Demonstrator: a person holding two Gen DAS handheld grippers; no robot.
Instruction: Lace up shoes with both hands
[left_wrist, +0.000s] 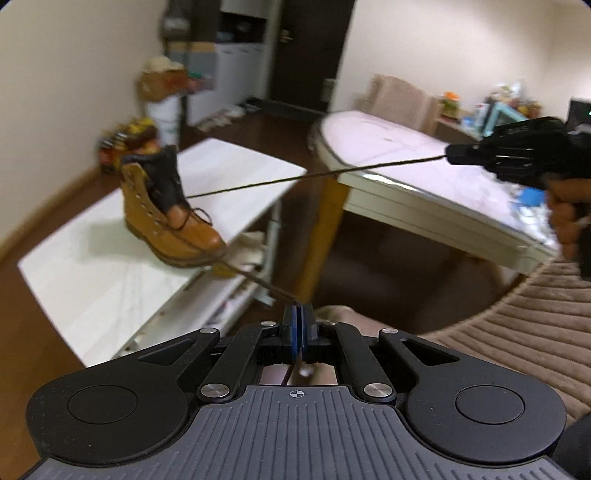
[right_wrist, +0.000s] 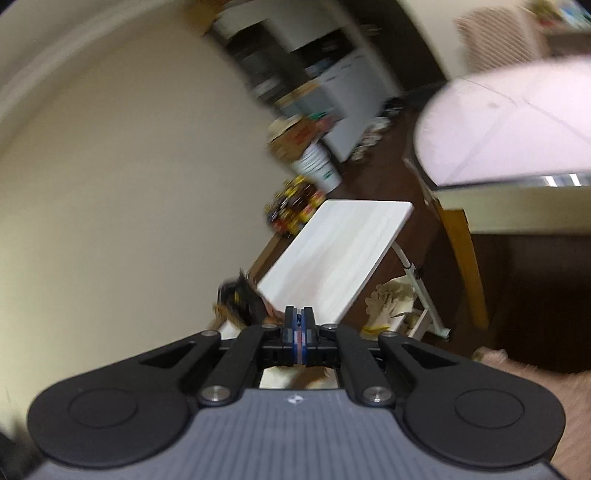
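Nearest the lens, the left gripper (left_wrist: 298, 314) had its jaws pressed together on one end of the dark shoelace (left_wrist: 258, 282), which ran taut back to the tan boot (left_wrist: 168, 218). That boot stood upright on the white bench (left_wrist: 110, 295), toe toward the camera. Off to the right, a hand (left_wrist: 565, 218) held the right gripper (left_wrist: 452, 154) raised and tilted, jaws pinching the other lace end (left_wrist: 314, 176) stretched across from the boot. A white bucket (left_wrist: 162, 118) by the wall held cardboard.
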